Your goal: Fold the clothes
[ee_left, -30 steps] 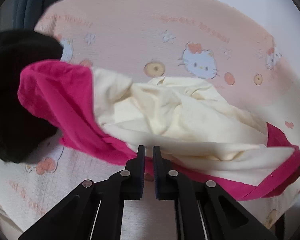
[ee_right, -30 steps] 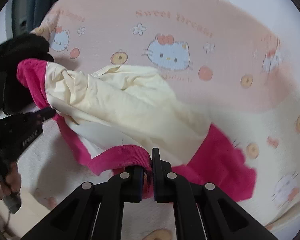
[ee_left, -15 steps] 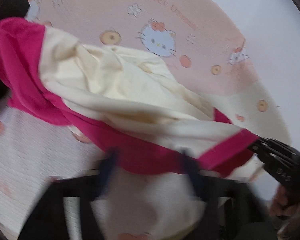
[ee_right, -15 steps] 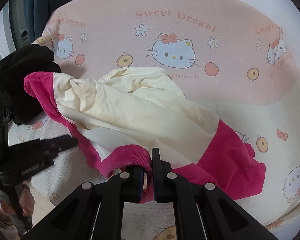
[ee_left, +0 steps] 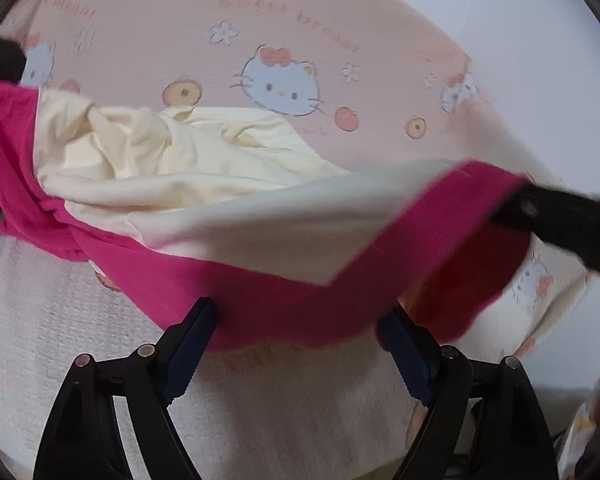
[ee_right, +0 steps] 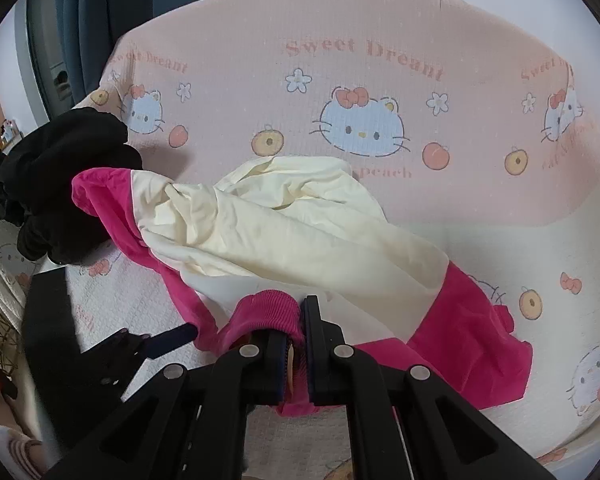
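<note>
Right gripper [ee_right: 298, 344] pinching pink ribbed cuff of pink-and-cream garment [ee_right: 284, 232]; left gripper [ee_left: 296, 344] spread wide at garment's pink hem, gripping nothing.

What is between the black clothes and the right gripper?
In the right wrist view, the pink and cream garment fills that stretch, from the black clothes to the right gripper, whose jaws pinch its pink cuff.

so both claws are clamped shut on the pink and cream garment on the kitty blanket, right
Not both. The right claw is clamped on the pink and cream garment, but the left wrist view shows the left claw open, the pink hem lying loose between its fingers. The kitty blanket part is right.
</note>
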